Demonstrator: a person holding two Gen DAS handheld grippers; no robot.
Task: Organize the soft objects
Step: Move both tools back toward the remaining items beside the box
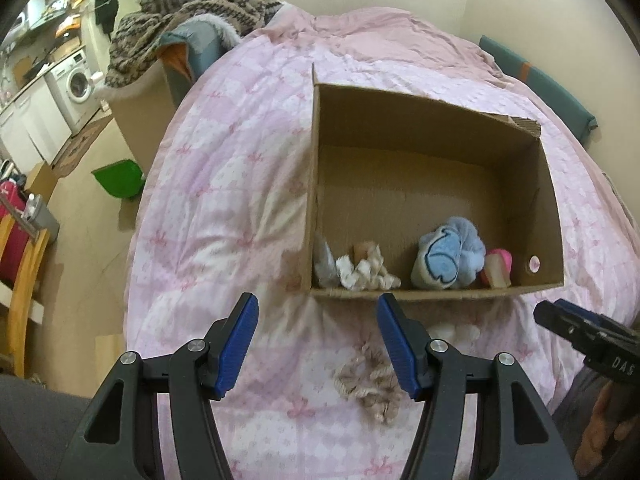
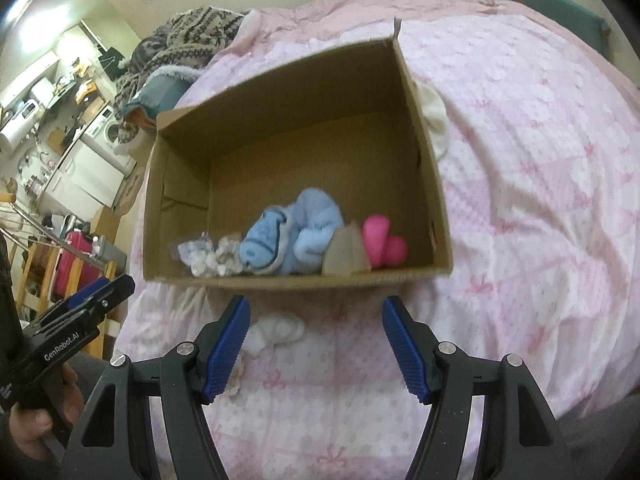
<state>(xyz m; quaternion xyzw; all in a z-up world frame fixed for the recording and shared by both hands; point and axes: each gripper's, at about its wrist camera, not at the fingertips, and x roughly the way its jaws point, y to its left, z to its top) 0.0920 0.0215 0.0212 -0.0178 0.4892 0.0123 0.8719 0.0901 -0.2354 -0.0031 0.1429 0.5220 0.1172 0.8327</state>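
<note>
A pink blanket (image 1: 224, 184) lies under both tools. Just ahead of them sits a cardboard box (image 2: 424, 152) holding, along its near wall, a blue soft toy (image 2: 288, 232), a pink toy (image 2: 384, 244) and a white scrunchie (image 1: 366, 272). The left gripper (image 1: 318, 344) and right gripper (image 2: 316, 346) are both wide and hold nothing. A beige scrunchie (image 1: 368, 384) lies between the left fingers, and a white fluffy thing (image 2: 276, 330) lies by the right one's left finger

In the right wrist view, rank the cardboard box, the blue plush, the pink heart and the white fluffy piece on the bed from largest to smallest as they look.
1. cardboard box
2. blue plush
3. and 4. pink heart and white fluffy piece: these look about alike, and the white piece lies nearer the camera and is partly hidden, so no ranking.
</note>
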